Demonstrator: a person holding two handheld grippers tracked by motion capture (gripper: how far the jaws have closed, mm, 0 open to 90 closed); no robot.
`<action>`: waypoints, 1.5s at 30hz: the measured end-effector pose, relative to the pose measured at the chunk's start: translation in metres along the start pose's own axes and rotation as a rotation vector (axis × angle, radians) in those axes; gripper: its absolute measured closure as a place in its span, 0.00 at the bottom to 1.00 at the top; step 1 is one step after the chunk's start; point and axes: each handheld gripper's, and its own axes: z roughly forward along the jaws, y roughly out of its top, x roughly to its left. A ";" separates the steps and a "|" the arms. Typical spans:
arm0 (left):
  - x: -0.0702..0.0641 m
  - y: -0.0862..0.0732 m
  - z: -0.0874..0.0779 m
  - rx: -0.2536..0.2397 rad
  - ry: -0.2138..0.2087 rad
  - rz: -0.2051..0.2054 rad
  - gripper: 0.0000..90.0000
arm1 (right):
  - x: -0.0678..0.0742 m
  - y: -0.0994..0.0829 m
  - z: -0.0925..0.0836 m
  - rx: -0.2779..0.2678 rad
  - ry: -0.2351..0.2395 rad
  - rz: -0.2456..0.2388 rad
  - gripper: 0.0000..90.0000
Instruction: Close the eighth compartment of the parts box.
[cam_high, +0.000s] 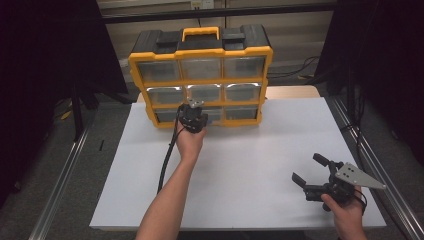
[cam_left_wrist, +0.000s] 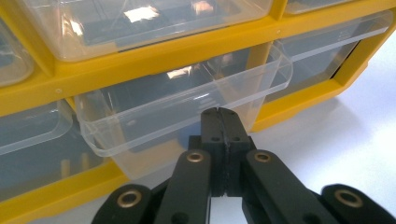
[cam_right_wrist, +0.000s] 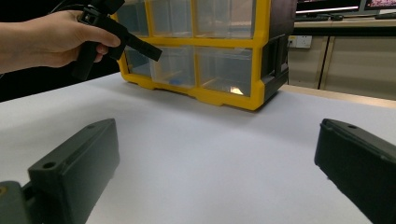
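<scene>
The left gripper has its two black jaws pressed flat together, nothing between them, and their tips sit right at the clear front lip of a pulled-out drawer in the bottom row of the yellow organiser. Whether the tips actually touch that lip cannot be told from the left gripper view. The drawer stands out a little from its slot (its neighbours in the row sit further back in the frame). Above it runs a yellow crossbar, then more clear drawers; to one side of the jaws the cabinet's bottom corner meets the white table.

In the high view the left hand holds this gripper against the cabinet's lower middle, a black cable trailing back along the forearm.

Well apart, near the table's front right corner, the right gripper rests in the right hand with its jaws spread wide and empty, pointed across the bare white surface toward the organiser.
</scene>
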 end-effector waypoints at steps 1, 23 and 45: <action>0.001 0.000 -0.001 0.008 -0.002 0.009 1.00 | 0.000 0.000 0.000 0.000 0.000 0.000 0.00; 0.000 0.000 0.002 -0.009 0.024 0.006 1.00 | -0.001 0.000 0.000 -0.001 -0.003 0.000 0.00; 0.000 0.001 0.003 -0.017 0.046 0.020 1.00 | -0.001 0.000 -0.001 -0.003 -0.004 -0.005 0.00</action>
